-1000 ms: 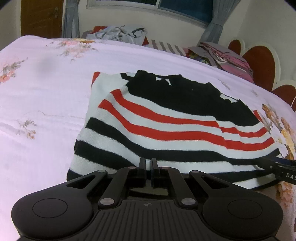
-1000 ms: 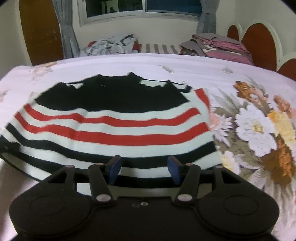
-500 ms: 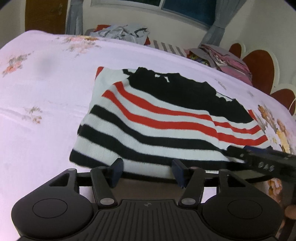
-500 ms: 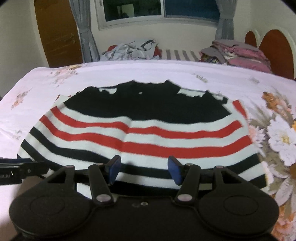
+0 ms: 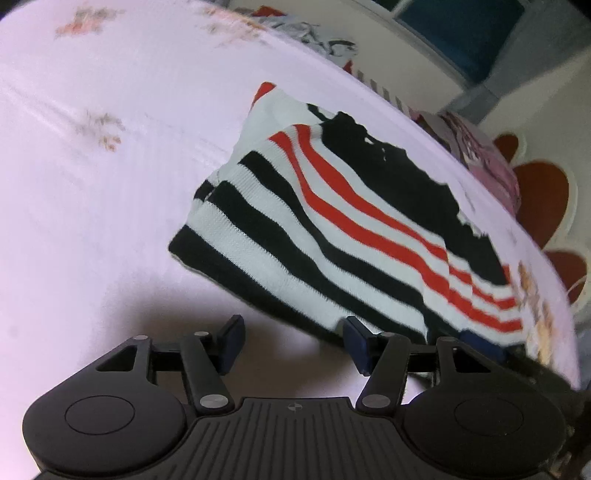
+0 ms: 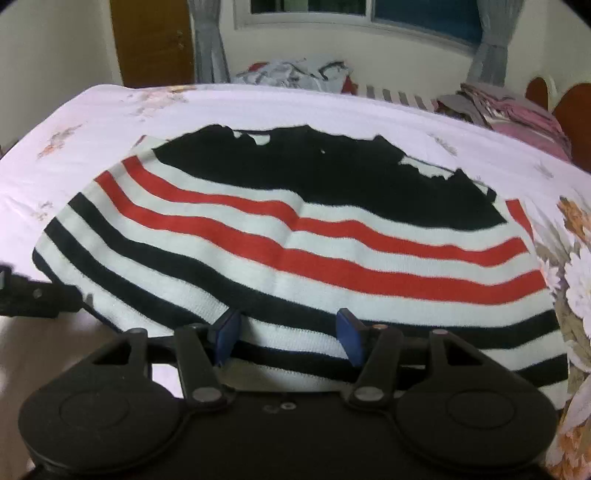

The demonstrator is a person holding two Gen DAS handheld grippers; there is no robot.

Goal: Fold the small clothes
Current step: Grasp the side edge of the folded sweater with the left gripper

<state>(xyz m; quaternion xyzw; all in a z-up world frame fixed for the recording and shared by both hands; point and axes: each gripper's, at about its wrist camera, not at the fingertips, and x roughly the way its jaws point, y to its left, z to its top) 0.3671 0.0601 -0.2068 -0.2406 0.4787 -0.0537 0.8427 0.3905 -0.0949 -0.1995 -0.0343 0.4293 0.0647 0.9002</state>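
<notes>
1. The bed (image 6: 258, 110), spread with a pale pink sheet printed with flowers, fills most of both wrist views and carries everything else.
2. The striped sweater (image 6: 295, 236) lies flat on the bed, folded into a broad block: a black part at the far edge, then red and white stripes, then black and white stripes down to the near hem. In the left wrist view the sweater (image 5: 351, 229) runs slantwise, its near left corner just beyond the gripper.
3. A wooden door (image 6: 151, 40) and a curtained window (image 6: 369, 11) stand in the wall behind the bed.
4. Heaps of other clothes lie past the far edge of the bed: a grey and white heap (image 6: 295, 72) in the middle and a pink heap (image 6: 517, 110) to the right, beside a red headboard (image 5: 543, 199).
5. The right gripper (image 6: 288, 338) hangs over the near hem, jaws about half apart; the hem lies between them, and the pads do not press on it.
6. The left gripper (image 5: 293, 343) has just opened its jaws to about half width. They are over bare sheet at the sweater's near edge, with nothing between them.
7. Part of the left gripper (image 6: 33, 295) shows dark at the sweater's left corner in the right wrist view.
</notes>
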